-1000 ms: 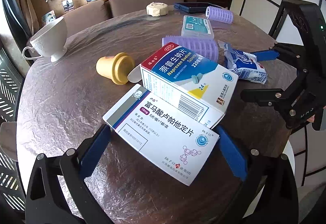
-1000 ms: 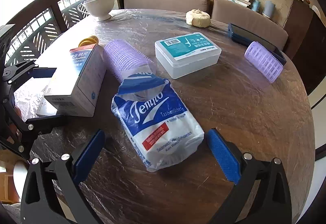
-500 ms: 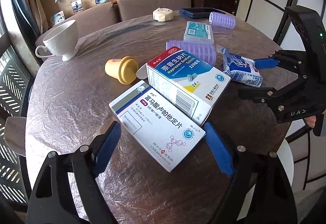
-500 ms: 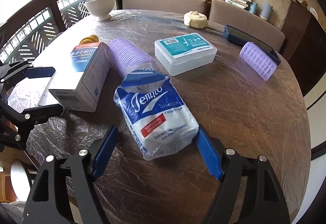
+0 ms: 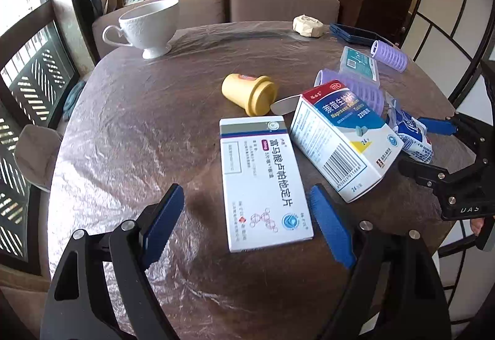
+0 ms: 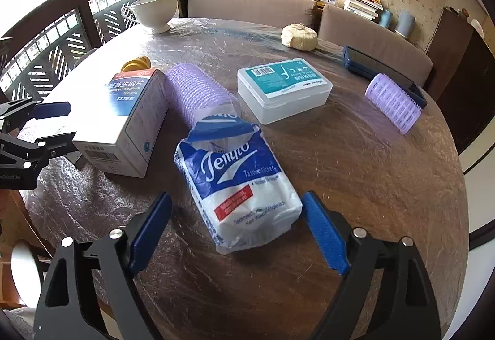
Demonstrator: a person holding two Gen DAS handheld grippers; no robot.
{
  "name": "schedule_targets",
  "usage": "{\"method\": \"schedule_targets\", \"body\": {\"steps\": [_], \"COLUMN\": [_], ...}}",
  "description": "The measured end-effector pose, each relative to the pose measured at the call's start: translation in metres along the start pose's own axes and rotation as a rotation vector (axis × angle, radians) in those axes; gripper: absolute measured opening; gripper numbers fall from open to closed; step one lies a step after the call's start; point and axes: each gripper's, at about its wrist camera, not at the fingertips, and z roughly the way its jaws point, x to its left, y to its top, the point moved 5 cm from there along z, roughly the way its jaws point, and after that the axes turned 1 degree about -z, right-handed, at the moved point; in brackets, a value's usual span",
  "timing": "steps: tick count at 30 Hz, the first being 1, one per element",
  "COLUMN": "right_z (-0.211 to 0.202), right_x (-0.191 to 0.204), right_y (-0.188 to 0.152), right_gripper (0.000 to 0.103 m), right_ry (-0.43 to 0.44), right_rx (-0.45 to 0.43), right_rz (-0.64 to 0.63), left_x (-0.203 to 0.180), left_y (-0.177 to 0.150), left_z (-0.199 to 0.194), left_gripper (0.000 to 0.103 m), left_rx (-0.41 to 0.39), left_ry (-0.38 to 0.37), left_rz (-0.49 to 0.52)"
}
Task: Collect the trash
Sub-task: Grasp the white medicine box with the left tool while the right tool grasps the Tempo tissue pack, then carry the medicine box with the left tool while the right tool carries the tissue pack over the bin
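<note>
A flat white medicine box point(image 5: 263, 182) lies on the round table between the blue fingers of my open left gripper point(image 5: 247, 216), near their tips. A taller Naproxen box point(image 5: 343, 138) leans beside it; it also shows in the right wrist view point(image 6: 123, 120). A torn blue and white Tempo tissue pack point(image 6: 238, 185) lies between the fingers of my open right gripper point(image 6: 238, 225). The jaws stand a little apart from the pack. The right gripper also shows in the left wrist view point(image 5: 433, 145) around the pack point(image 5: 408, 135).
A yellow cap point(image 5: 250, 92), purple hair rollers point(image 6: 195, 92) point(image 6: 393, 101), a clear plastic box with a teal label point(image 6: 281, 89), a dark blue case point(image 6: 380, 67), a white cup point(image 5: 148, 27) and a beige lump point(image 6: 300, 36) sit on the table point(image 6: 355, 172). Chairs stand behind.
My left gripper has swung round and drawn back, so the flat box now lies lengthwise near its fingertips. My right gripper has narrowed around the tissue pack.
</note>
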Motion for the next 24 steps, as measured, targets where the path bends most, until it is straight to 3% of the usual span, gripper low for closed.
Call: {"method": "schedule_targets", "body": {"steps": [5,6,7,9,12,14,24], "right_z": [0.005,0.006,0.007,0.008,0.005,0.003,-0.013], "right_x": [-0.002,-0.003,-0.004,-0.005,-0.007,-0.008,-0.011], "right_y": [0.008,0.008,0.008,0.008,0.008,0.008,-0.003], "right_gripper": [0.085,0.085,0.084,0.074,0.058,0.054,0.052], "right_ry": [0.015,0.020,0.031,0.042,0.038,0.051,0.073], "right_rx": [0.004,0.009,0.015,0.021,0.020,0.019,0.003], "right_rz": [0.000,0.006,0.013,0.032,0.031,0.040,0.095], "left_x": [-0.010,-0.009,-0.008,-0.006,-0.003,-0.004,-0.007], "left_y": [0.008,0.007,0.007,0.008,0.007,0.005,0.001], "left_z": [0.012,0.012,0.012,0.011,0.008,0.006,-0.011], "left_gripper": [0.083,0.071,0.069,0.054,0.053,0.053,0.053], "left_rx": [0.019,0.022,0.020,0.017,0.018,0.017,-0.008], "left_ry": [0.006,-0.002,0.000,0.006,-0.014,-0.013,-0.009], "left_rz": [0.036,0.028,0.021,0.014,-0.006,-0.006,-0.057]}}
